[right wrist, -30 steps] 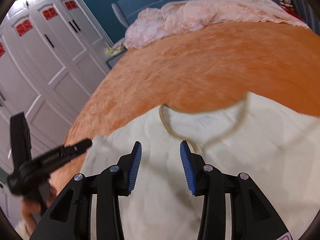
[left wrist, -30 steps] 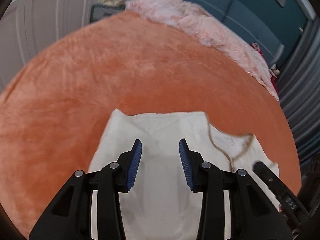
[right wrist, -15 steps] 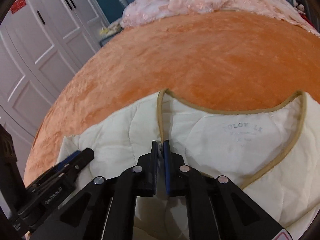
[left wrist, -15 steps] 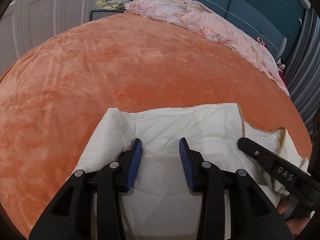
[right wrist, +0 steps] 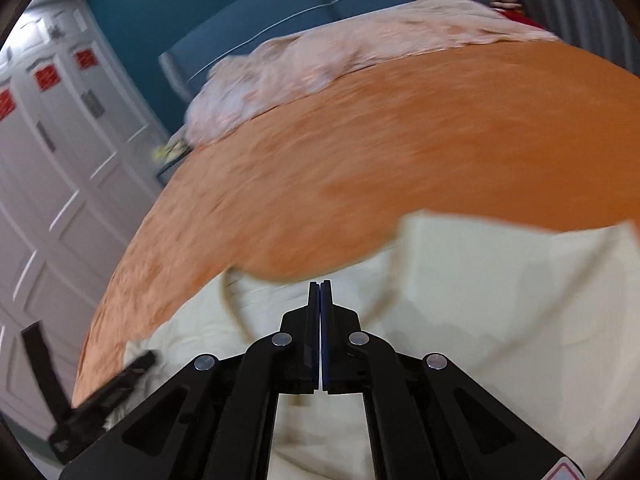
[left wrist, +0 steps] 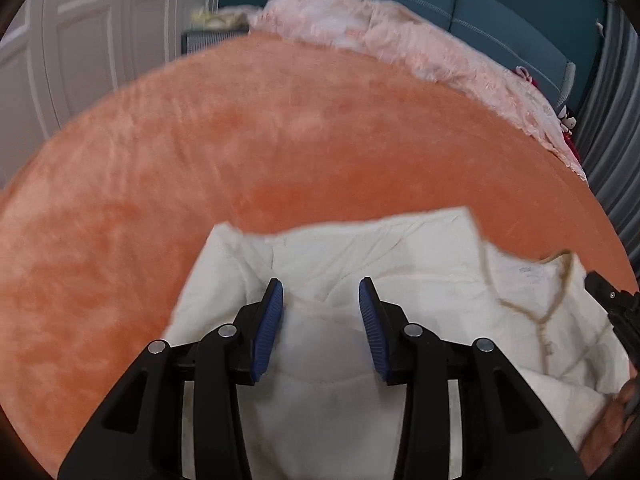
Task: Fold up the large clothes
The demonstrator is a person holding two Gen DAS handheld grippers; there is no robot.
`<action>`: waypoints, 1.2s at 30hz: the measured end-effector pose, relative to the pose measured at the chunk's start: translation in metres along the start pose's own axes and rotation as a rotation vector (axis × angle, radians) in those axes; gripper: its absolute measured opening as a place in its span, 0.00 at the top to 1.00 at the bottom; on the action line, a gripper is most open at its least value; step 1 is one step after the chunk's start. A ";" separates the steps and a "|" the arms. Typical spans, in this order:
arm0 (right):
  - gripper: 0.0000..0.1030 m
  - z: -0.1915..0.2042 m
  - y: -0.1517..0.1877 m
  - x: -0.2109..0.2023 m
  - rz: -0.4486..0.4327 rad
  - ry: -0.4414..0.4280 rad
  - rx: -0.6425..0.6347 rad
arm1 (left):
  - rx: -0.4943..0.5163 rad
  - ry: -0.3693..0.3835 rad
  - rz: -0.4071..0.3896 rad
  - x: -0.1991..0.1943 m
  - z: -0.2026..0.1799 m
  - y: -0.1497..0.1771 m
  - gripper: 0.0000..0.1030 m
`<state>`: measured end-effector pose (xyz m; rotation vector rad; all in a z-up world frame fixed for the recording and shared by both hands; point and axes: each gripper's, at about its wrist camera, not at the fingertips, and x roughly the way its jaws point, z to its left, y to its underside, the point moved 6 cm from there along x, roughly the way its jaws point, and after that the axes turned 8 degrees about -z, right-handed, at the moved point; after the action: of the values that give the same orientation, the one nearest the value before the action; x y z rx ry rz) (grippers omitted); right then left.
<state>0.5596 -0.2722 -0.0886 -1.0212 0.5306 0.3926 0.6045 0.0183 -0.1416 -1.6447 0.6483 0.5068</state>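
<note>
Left claw (left wrist: 320,300) half open w/ cream jacket (left wrist: 400,248) bunched between pads; right claw (right wrist: 320,292) pinched shut over jacket, grip unclear. Collar since dragged sideways on bed (left wrist: 280,140).

Bed (left wrist: 280,152) covered by an orange plush blanket (right wrist: 420,152). A cream quilted jacket (left wrist: 400,264) lay spread at the 6 o'clock edge; a crumpled pink lace cover (left wrist: 400,44) lay along the far edge, from 12 toward 2 o'clock.
</note>
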 end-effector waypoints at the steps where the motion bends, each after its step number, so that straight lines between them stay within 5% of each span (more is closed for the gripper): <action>1: 1.00 -0.011 -0.005 -0.003 0.002 0.019 -0.005 | 0.018 0.016 -0.017 -0.010 -0.008 -0.005 0.63; 5: 1.00 -0.043 -0.013 -0.005 0.059 0.066 -0.048 | 0.097 0.157 0.020 -0.034 -0.072 -0.010 0.63; 8: 0.88 -0.051 -0.016 0.000 0.096 0.047 -0.057 | 0.130 0.248 0.108 -0.027 -0.122 0.003 0.63; 11: 0.74 -0.060 -0.026 0.004 0.088 0.070 -0.067 | 0.178 0.257 0.138 -0.016 -0.157 0.019 0.63; 15: 0.80 -0.069 -0.025 0.019 0.147 0.043 -0.041 | 0.186 0.280 0.210 0.004 -0.185 0.040 0.63; 22: 0.86 -0.078 0.003 0.038 0.214 0.052 -0.064 | 0.256 0.225 0.176 0.022 -0.193 0.067 0.63; 29: 0.91 -0.078 0.004 0.058 0.188 0.110 -0.114 | 0.213 0.231 0.143 0.030 -0.186 0.069 0.63; 32: 1.00 -0.088 0.000 0.062 0.162 0.126 -0.063 | 0.193 0.238 0.134 0.031 -0.184 0.068 0.64; 36: 1.00 -0.098 -0.005 0.051 0.087 0.111 0.016 | 0.166 0.247 0.104 0.025 -0.180 0.065 0.64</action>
<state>0.5813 -0.3578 -0.1557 -1.0104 0.6788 0.4095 0.5754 -0.1698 -0.1756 -1.5337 0.9378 0.3171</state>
